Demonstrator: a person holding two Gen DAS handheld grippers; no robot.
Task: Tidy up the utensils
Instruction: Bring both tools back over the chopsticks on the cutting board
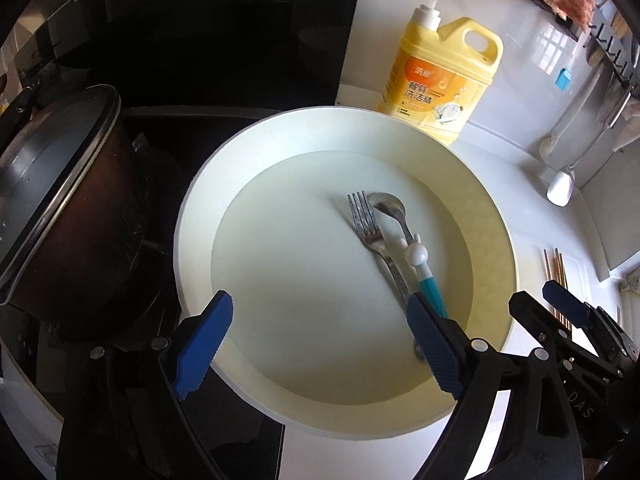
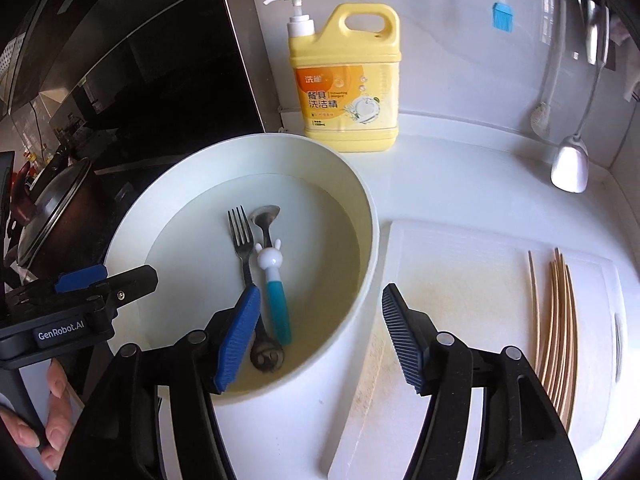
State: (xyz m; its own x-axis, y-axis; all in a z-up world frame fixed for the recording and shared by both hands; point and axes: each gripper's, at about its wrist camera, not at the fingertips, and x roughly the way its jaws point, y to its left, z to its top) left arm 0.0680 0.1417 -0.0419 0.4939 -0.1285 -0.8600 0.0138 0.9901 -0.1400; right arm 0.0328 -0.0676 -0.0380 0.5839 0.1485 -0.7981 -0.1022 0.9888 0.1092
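A white round basin (image 1: 280, 132) (image 2: 256, 152) stands on the counter. In it lie a metal fork (image 1: 366, 224) (image 2: 240, 232) and a spoon with a white rabbit figure and teal handle (image 1: 430, 288) (image 2: 278, 308), side by side. My left gripper (image 1: 320, 304) hovers over the basin's near side, open, nothing between its blue pads. My right gripper (image 2: 320, 294) hangs open above the basin's right rim, its left pad over the fork's handle end and touching nothing. Several wooden chopsticks (image 2: 558, 320) (image 1: 556, 268) lie on a white cutting board (image 2: 460, 280) to the right.
A yellow pump bottle of dish soap (image 1: 440, 76) (image 2: 348, 80) stands behind the basin. A dark lidded pot (image 1: 60, 200) (image 2: 52, 208) sits on the stove at left. A ladle (image 2: 570, 164) and a blue brush (image 2: 503, 16) hang on the wall. A hand (image 2: 56, 392) grips the left tool.
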